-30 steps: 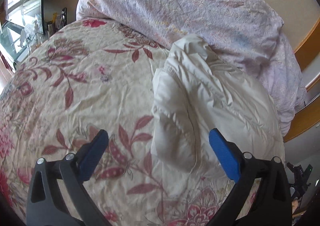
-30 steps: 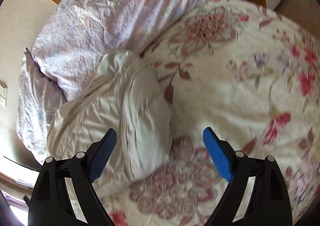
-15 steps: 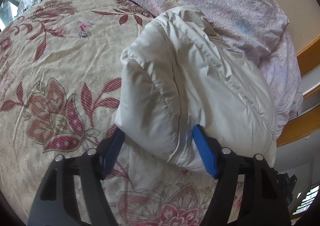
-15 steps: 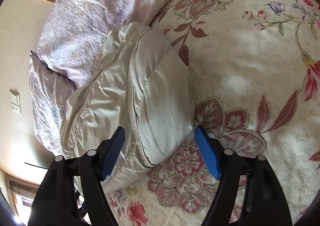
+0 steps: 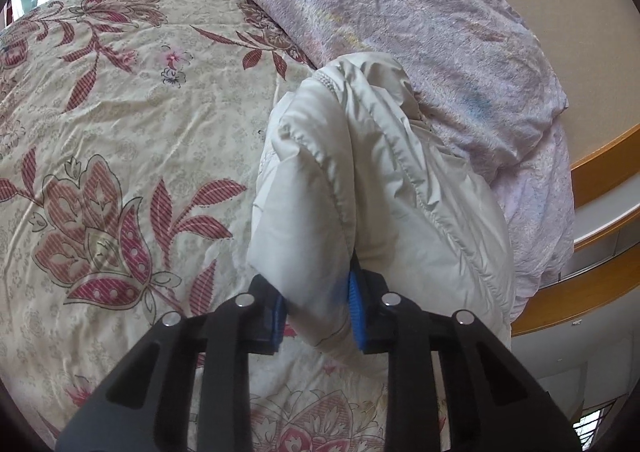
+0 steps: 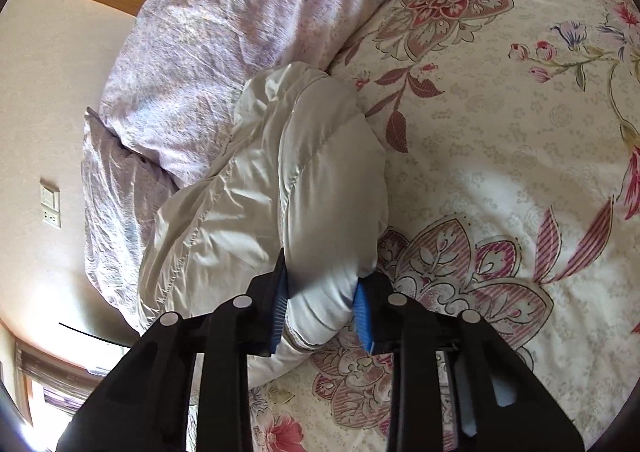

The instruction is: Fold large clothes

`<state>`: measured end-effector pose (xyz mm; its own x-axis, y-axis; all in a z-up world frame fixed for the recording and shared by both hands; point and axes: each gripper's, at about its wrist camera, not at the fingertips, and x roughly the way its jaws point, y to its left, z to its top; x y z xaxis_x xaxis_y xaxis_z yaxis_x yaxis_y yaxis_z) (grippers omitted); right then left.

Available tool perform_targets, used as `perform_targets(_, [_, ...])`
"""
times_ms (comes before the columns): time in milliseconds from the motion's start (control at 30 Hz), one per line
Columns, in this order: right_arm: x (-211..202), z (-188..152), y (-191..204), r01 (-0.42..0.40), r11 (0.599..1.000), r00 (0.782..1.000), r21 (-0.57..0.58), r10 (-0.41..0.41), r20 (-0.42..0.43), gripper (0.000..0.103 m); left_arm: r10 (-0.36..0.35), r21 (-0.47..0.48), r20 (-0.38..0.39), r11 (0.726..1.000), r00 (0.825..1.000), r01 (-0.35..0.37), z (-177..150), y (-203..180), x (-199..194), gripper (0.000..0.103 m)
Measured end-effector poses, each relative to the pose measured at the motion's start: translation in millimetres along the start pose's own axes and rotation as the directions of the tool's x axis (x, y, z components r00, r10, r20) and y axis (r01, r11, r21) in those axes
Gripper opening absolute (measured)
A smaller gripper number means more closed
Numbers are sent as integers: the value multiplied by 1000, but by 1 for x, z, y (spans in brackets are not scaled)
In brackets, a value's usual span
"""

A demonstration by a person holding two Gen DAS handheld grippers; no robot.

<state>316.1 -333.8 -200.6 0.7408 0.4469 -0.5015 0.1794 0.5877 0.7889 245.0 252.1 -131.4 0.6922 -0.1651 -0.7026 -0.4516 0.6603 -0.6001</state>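
Left hand-held gripper has just closed, pinching the white padded jacket at lower centre. Right hand-held gripper likewise has just closed on it. Jacket lies on the floral bed.

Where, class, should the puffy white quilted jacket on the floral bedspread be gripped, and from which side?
Grip the puffy white quilted jacket at its folded near edge, coming in low from the open floral bedspread side, since the lilac duvet blocks the far side. The left gripper and right gripper have just been closing on that thick roll.
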Motion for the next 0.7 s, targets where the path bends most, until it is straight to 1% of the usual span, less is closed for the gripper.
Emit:
perform_targets(167, [-17, -10, 6, -46, 999, 999, -29, 45, -27, 26, -26, 27, 12, 999, 1000, 26, -4, 8, -33, 22])
perform_targets(267, [-34, -27, 6, -77, 995, 995, -58, 73, -61, 25, -37, 21, -3, 999, 999, 37, -11, 24, -58, 22])
perform_targets(467, [-61, -70, -10, -106, 992, 987, -75, 96, -131, 25, -14, 45, -27, 999, 1000, 16, -40, 57, -104, 22])
perform_targets(500, [-65, -74, -12, -106, 990, 982, -93, 90, -163, 25, -13, 47, -28, 999, 1000, 15, -44, 61, -110, 22])
perform_targets(600, [-77, -88, -16, -98, 989, 982, -114, 77, -170, 25, -6, 55, -25, 998, 1000, 7, -54, 69, -125, 22])
perform_targets(700, [-87, -97, -13, -61, 983, 985, -170, 33, -167, 25, 8, 77, -16, 997, 1000, -7, -63, 71, -134, 23])
